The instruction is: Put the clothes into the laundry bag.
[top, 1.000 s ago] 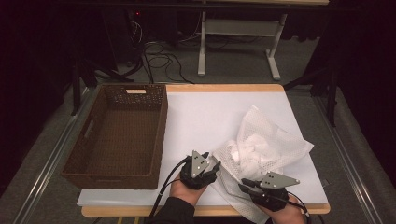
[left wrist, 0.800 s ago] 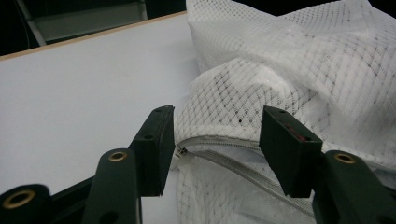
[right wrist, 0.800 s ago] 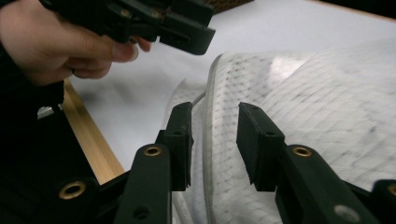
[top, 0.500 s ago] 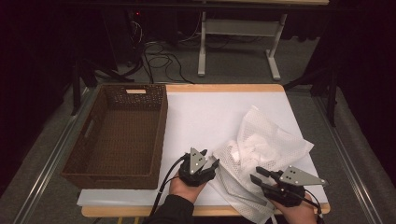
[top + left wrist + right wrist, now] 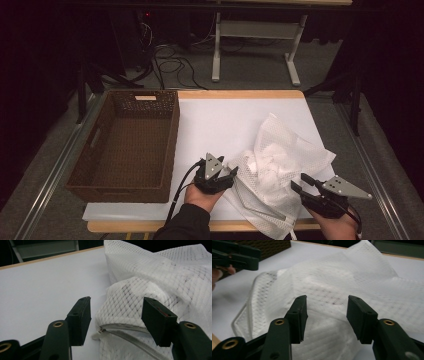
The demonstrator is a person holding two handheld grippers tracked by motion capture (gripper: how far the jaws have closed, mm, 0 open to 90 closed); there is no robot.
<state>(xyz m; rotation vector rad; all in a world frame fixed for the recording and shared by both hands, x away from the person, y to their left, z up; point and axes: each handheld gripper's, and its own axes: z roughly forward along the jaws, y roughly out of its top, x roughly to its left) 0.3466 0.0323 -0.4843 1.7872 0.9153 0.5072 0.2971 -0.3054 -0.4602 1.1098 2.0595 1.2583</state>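
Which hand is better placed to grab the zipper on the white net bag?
Probably the left. The left gripper has its jaws open on either side of the mesh laundry bag's zipper. The right gripper, also open, faces a plain bulge of mesh.

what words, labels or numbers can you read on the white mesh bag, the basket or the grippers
No text can be read.
White mesh zip bag: no print or tag shows.
Brown woven rectangular basket: a pale patch on its far rim, too small to read.
Left black two-jaw gripper and right black two-jaw gripper: no markings.
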